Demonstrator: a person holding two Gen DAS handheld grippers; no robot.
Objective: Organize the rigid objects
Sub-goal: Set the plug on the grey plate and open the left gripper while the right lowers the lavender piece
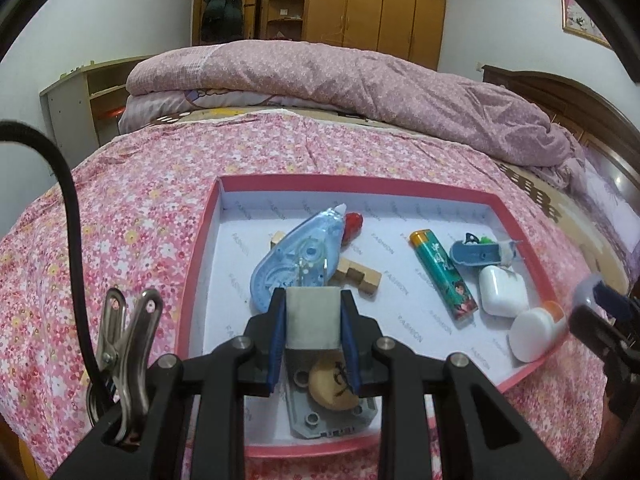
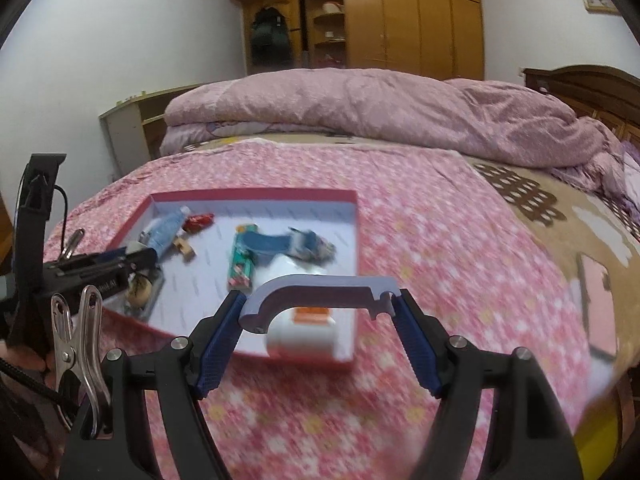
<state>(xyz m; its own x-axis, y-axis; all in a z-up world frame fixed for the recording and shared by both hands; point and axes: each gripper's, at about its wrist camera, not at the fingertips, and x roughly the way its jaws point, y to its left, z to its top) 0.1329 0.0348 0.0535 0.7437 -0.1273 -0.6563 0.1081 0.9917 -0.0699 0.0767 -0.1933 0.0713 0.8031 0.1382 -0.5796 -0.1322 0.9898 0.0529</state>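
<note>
A red-rimmed box (image 1: 202,232) with a white floor lies on the flowered bedspread. My left gripper (image 1: 314,316) is shut on a grey block (image 1: 313,318), held over the box's near left part, above a round wooden piece (image 1: 330,390) on a grey part (image 1: 320,420). My right gripper (image 2: 320,312) is shut on a pale lilac curved plastic piece (image 2: 320,288), held above the bedspread just right of the box's near corner (image 2: 352,360). In the box lie a blue correction tape (image 1: 296,256), wooden blocks (image 1: 358,276), a green lighter (image 1: 442,276), a white case (image 1: 502,290) and a white bottle (image 1: 534,334).
A folded pink quilt (image 1: 340,80) lies across the far side of the bed. A wooden headboard (image 1: 580,100) is at the right, a wardrobe (image 1: 360,0) behind. A pink flat object (image 2: 598,308) lies on the bed at the right. A small red toy (image 1: 352,224) is in the box.
</note>
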